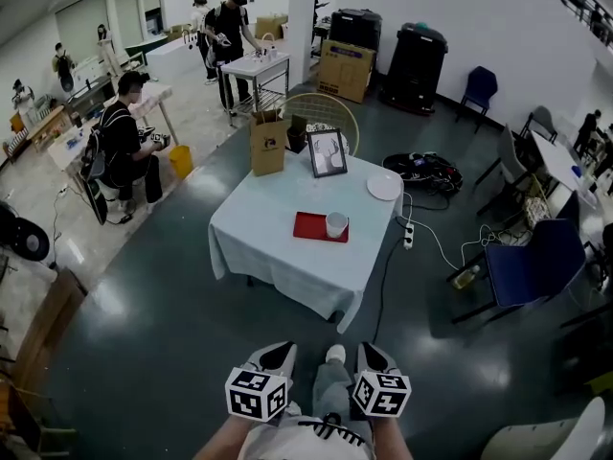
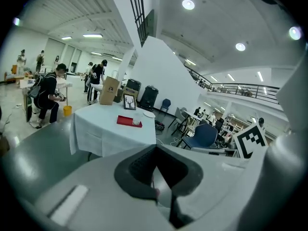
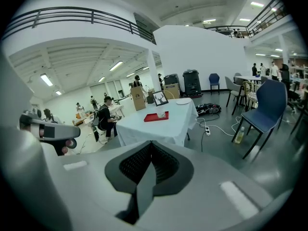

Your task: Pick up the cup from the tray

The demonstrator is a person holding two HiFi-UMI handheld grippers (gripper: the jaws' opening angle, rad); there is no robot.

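Note:
A white cup [image 1: 336, 224] stands on the right end of a red tray [image 1: 311, 226] on a table with a white cloth [image 1: 278, 247], some way ahead of me. Both grippers are held low and close to my body, far short of the table. The left gripper [image 1: 273, 357] and the right gripper [image 1: 375, 353] are side by side, each shut with nothing in it. In the left gripper view the cup [image 2: 137, 120] and tray [image 2: 126, 121] are small and distant beyond the gripper [image 2: 155, 150]. The right gripper view shows the cup [image 3: 160, 112] and tray [image 3: 153, 117] beyond the gripper [image 3: 151, 146].
On the table's far side stand a brown paper bag [image 1: 269, 142], a framed picture [image 1: 327, 152] and a white plate [image 1: 384, 186]. A power strip and cable [image 1: 409, 233] lie right of the table, with a blue chair [image 1: 532, 262] further right. A seated person [image 1: 124, 147] is at left.

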